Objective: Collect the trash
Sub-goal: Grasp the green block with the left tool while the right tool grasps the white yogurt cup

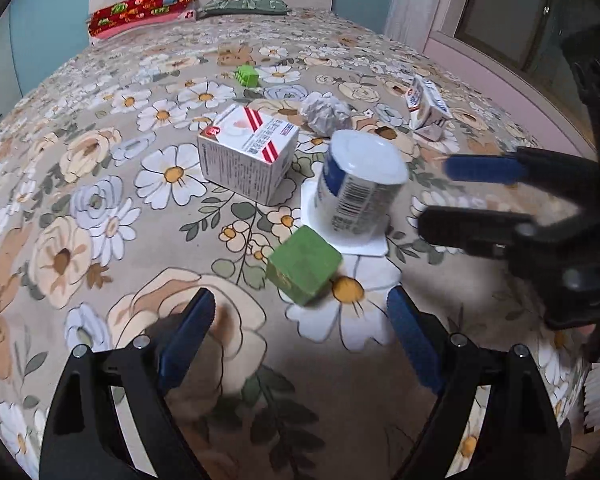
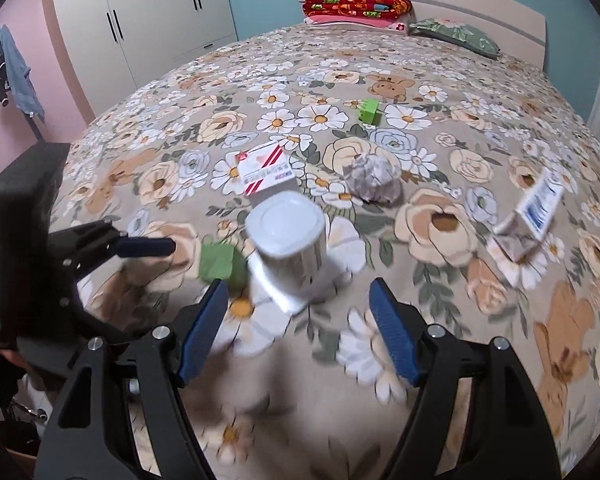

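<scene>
Approach step: both claws open and empty, left claw (image 1: 300,320) nearest the green block (image 1: 303,270), right claw (image 2: 298,320) facing the cup (image 2: 286,242). Next: descend, straddle, close.

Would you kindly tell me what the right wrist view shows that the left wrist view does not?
Only the right wrist view shows the wardrobe and the blue cloth hanging by the pink wall. Only the left wrist view shows the window. Both show the bed with the upside-down cup, green block, red-striped box, crumpled paper, small carton and far green piece. Both the left hand-held gripper and the right hand-held gripper are open, holding nothing.
</scene>
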`<act>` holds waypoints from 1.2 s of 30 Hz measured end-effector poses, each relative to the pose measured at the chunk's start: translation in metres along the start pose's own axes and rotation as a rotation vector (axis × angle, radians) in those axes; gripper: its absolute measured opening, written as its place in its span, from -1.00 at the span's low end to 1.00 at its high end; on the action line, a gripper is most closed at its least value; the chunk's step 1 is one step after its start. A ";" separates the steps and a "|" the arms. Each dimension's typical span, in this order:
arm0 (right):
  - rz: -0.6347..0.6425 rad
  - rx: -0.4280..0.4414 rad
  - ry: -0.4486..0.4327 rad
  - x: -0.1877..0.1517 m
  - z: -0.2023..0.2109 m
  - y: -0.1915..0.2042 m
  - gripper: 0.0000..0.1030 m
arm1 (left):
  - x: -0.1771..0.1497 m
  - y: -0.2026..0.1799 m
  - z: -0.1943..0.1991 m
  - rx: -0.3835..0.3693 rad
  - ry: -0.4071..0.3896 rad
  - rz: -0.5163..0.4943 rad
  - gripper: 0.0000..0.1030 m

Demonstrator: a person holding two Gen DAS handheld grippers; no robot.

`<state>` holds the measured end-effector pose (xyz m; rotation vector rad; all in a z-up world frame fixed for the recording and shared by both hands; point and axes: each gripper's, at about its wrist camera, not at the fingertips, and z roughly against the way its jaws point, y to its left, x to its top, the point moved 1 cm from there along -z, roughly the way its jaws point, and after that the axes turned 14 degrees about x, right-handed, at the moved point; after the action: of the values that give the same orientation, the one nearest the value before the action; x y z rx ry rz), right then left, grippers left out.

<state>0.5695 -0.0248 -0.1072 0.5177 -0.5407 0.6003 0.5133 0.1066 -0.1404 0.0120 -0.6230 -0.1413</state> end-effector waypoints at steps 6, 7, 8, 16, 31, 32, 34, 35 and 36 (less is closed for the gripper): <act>-0.032 0.024 0.016 0.012 -0.031 -0.012 0.42 | 0.006 -0.001 -0.017 -0.032 0.003 0.009 0.64; -0.035 0.023 0.012 0.014 -0.033 -0.013 0.42 | 0.007 0.000 -0.019 -0.035 0.003 0.013 0.59; -0.044 0.022 0.009 0.015 -0.036 -0.015 0.42 | 0.008 0.000 -0.020 -0.039 0.004 0.021 0.56; -0.038 0.035 0.013 0.021 -0.052 -0.010 0.04 | 0.014 -0.003 -0.025 -0.067 0.002 0.037 -0.03; -0.062 -0.009 -0.049 0.026 -0.001 -0.015 0.02 | 0.017 -0.010 0.004 -0.006 -0.029 0.040 -0.17; -0.064 -0.014 -0.048 0.026 0.003 -0.014 0.02 | 0.018 -0.010 0.008 0.005 -0.028 0.040 -0.17; -0.059 -0.026 -0.055 0.026 0.015 -0.010 0.02 | 0.020 -0.011 0.019 0.022 -0.025 0.046 -0.17; -0.053 -0.029 -0.058 0.025 0.022 -0.006 0.02 | 0.021 -0.012 0.024 0.028 -0.025 0.049 -0.17; -0.047 -0.034 -0.066 0.025 0.031 -0.002 0.02 | 0.023 -0.013 0.034 0.042 -0.028 0.049 -0.17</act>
<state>0.5784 -0.0349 -0.0698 0.5182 -0.5987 0.5295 0.5103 0.0919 -0.1005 0.0353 -0.6532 -0.0816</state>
